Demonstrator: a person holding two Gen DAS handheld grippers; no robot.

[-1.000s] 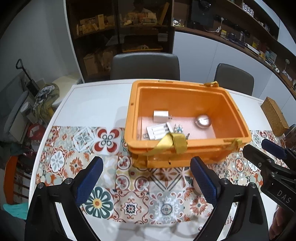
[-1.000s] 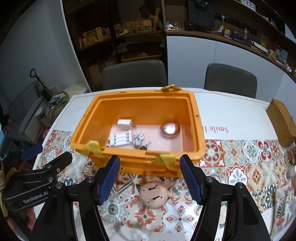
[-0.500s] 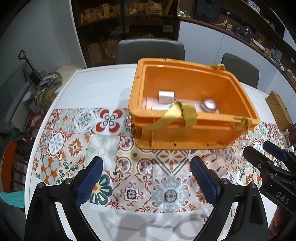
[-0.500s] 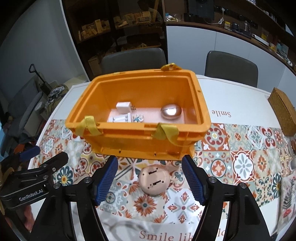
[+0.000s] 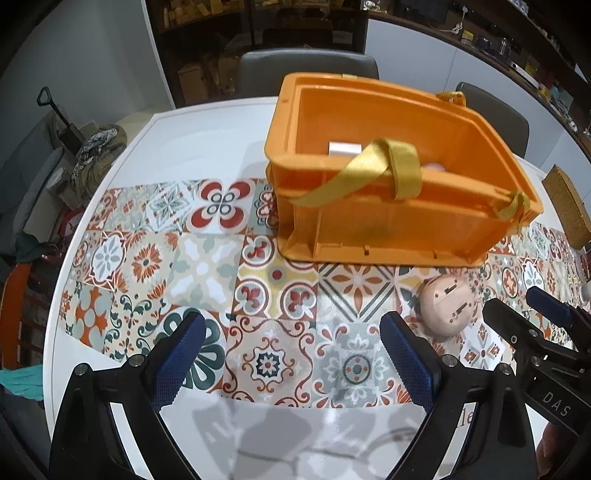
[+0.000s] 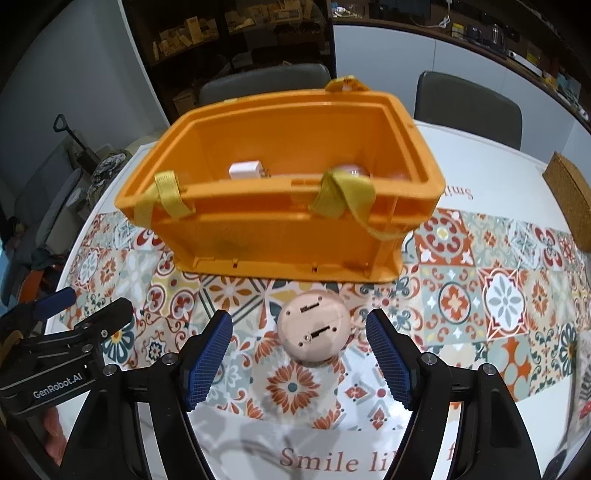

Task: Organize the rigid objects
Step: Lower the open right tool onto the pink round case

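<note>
Partly done: white charger already in orange bin beyond, pink disc left between opening, empty right tongs; left tongs released.

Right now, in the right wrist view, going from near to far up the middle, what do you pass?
Right gripper, jaws opening with nothing pressed between them → pink round object on the tablecloth → orange crate → grey chair → dark shelves.

Readable lettering: "GenRobot.AI" in white on the left gripper body, "DAS" in white on the right gripper body, and "Smile li…" in dark red on the tablecloth at the table's near edge, partly hidden.
</note>
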